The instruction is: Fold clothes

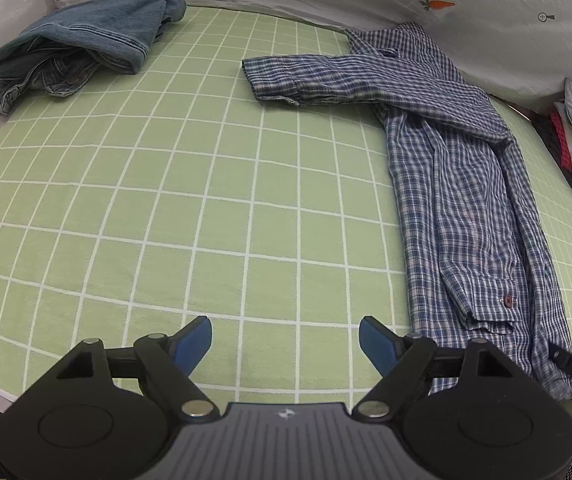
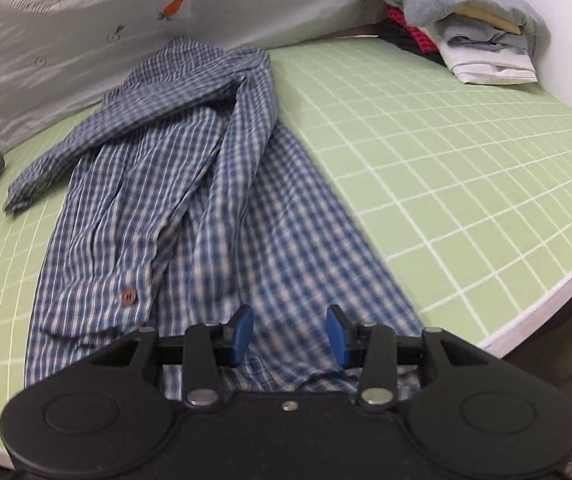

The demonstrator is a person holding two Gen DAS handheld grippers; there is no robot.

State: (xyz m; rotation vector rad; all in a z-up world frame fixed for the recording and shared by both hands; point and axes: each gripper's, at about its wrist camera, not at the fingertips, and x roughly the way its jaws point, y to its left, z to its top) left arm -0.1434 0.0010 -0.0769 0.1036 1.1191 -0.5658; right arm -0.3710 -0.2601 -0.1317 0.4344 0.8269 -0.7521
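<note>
The plaid shirt point(image 2: 190, 184) lies half-gathered on the green grid sheet point(image 2: 465, 168), its long axis running straight ahead from my right gripper point(image 2: 289, 334), whose parted, empty jaws hover over its near hem, while my left gripper point(image 1: 285, 344), released too, sees it off to its right, plus jeans point(image 1: 82, 44) far ahead-left

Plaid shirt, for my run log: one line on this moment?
plaid shirt: partly folded, one sleeve out | left hand-held gripper: open, empty | right hand-held gripper: open over hem
</note>
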